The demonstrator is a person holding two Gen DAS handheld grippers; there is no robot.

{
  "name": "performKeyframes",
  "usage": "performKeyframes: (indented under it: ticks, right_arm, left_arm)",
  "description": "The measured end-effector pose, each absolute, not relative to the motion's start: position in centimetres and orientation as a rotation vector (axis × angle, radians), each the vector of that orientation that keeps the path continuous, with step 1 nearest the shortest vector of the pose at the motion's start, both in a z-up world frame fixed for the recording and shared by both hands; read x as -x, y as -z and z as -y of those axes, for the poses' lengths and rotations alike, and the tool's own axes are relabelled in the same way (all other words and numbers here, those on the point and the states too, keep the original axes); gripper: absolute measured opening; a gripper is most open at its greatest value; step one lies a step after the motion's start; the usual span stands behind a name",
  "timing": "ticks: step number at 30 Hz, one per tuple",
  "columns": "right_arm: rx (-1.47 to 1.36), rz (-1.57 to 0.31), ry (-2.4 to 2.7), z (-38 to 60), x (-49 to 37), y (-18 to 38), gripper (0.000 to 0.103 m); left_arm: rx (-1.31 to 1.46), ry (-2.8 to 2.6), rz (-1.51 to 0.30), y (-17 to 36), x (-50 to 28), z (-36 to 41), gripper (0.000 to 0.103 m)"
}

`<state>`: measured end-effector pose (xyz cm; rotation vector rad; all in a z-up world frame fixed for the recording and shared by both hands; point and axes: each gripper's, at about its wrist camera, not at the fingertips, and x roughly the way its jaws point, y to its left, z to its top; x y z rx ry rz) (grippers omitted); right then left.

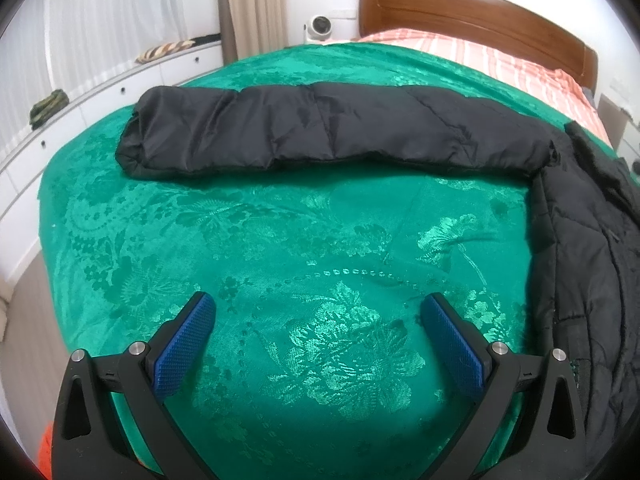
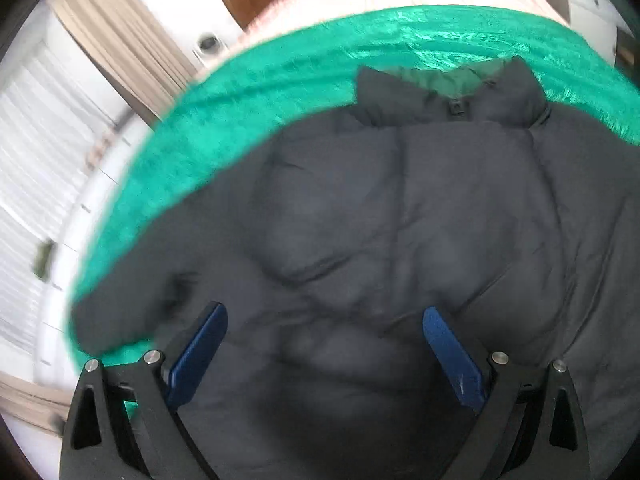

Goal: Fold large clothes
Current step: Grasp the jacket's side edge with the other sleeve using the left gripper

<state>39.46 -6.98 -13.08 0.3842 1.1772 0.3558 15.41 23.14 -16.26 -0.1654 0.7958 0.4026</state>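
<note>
The black puffer jacket (image 2: 400, 220) lies spread on the green bedspread (image 1: 280, 240) in front of you, with one sleeve (image 1: 320, 128) stretched out straight across the cover toward the left and the body lying to the right. Your left gripper (image 1: 318, 316) hovers over bare bedspread short of that sleeve, its blue pads (image 1: 184, 344) spread wide and holding nothing. Your right gripper (image 2: 324, 328) hangs above the jacket's quilted body below the collar (image 2: 452, 96), its fingers likewise apart and empty, in a motion-blurred view.
</note>
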Motion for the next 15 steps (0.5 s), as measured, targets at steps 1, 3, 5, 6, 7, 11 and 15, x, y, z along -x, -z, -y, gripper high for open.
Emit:
performKeyframes:
  ticks: [1, 3, 5, 6, 7, 11, 15]
  right_arm:
    - [-0.427, -1.172, -0.386, 7.1, -38.5, 12.6, 0.098]
    - [-0.464, -1.155, -0.474, 7.0, -35.4, 11.2, 0.098]
    - [-0.428, -1.107, -0.568, 7.5, -31.3, 8.8, 0.098]
    - [-0.395, -1.078, -0.593, 7.8, -29.3, 7.8, 0.098]
    - [-0.361, -1.049, -0.608, 8.3, -27.4, 6.9, 0.098]
    - [-0.224, -0.923, -0.582, 11.8, -19.0, 4.1, 0.098]
    - [-0.176, -0.846, -0.497, 14.6, -12.4, 3.7, 0.098]
  left_arm:
    - [0.166, -0.399, -0.802, 16.2, -15.4, -23.3, 0.103]
    - [0.173, -0.364, -0.842, 15.8, -15.7, -23.6, 0.103]
    - [0.250, -0.279, -0.861, 14.4, -15.6, -24.7, 0.102]
    - [0.307, -0.251, -0.827, 13.6, -15.2, -25.6, 0.102]
    - [0.373, -0.232, -0.778, 12.7, -14.6, -26.7, 0.103]
    - [0.720, -0.287, -0.688, 11.7, -14.9, -34.0, 0.103]
    - [0.972, -0.327, -0.762, 15.2, -18.7, -40.0, 0.103]
